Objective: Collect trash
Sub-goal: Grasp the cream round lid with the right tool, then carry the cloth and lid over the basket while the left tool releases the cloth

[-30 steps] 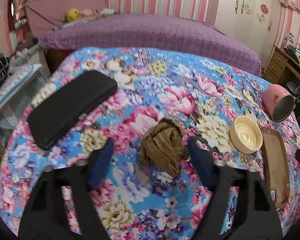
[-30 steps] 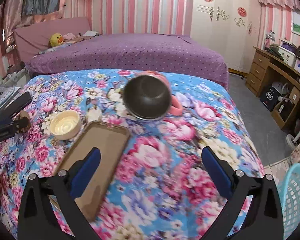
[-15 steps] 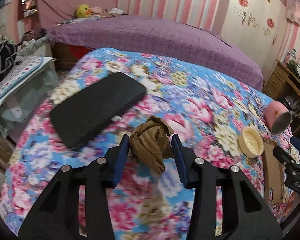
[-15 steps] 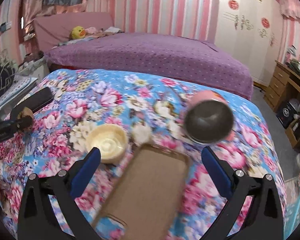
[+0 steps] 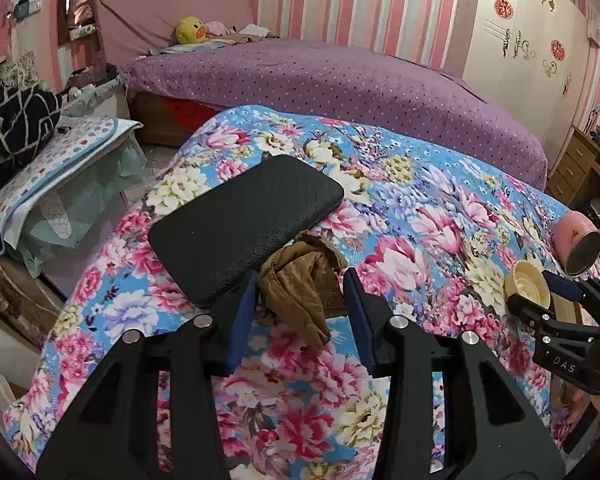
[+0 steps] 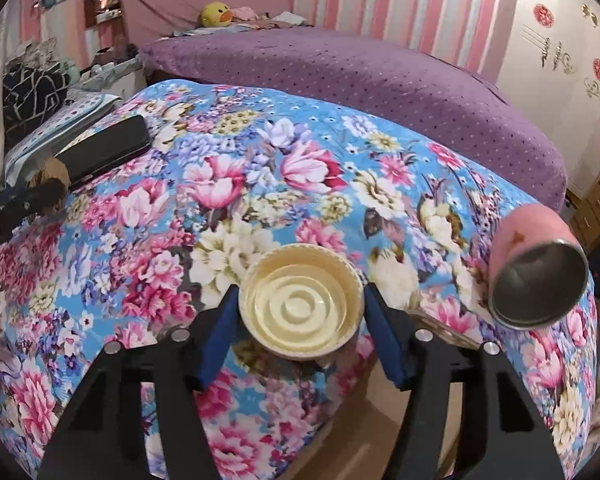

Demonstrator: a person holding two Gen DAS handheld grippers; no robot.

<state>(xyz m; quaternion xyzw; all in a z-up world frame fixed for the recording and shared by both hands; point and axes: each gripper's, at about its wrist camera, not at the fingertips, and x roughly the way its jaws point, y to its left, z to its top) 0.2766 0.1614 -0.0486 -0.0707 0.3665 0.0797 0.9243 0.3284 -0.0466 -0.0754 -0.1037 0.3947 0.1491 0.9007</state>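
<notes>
At the lower middle of the left wrist view, the left tool [image 5: 300,312] is clamped on a crumpled brown wad of paper [image 5: 300,284], its blue pads pressing the wad from both sides, and the wad hangs a little above the flowered cloth [image 5: 412,216] that covers the worktop. Just up and left of the wad lies a flat black case [image 5: 240,224], its near corner hidden behind the left pad. At the right edge of that view the right tool [image 5: 540,292] reaches in beside a cream-coloured round lid [image 5: 526,288]. Low in the middle of the right wrist view, the right tool [image 6: 300,316] straddles that lid [image 6: 300,300] — its jaws have just been closing, the pads sit right at the rim on each side, but whether they press it I cannot tell. The lid lies hollow side up, and partly over a brown flat tray [image 6: 360,440] at the bottom. To the right, a pink cup [image 6: 536,268] lies on its side with its dark mouth toward the camera. At the left edge the left tool [image 6: 40,196] shows with the brown wad [image 6: 52,172] — beside the black case [image 6: 104,148]. A purple bed [image 6: 360,76] fills the background.
</notes>
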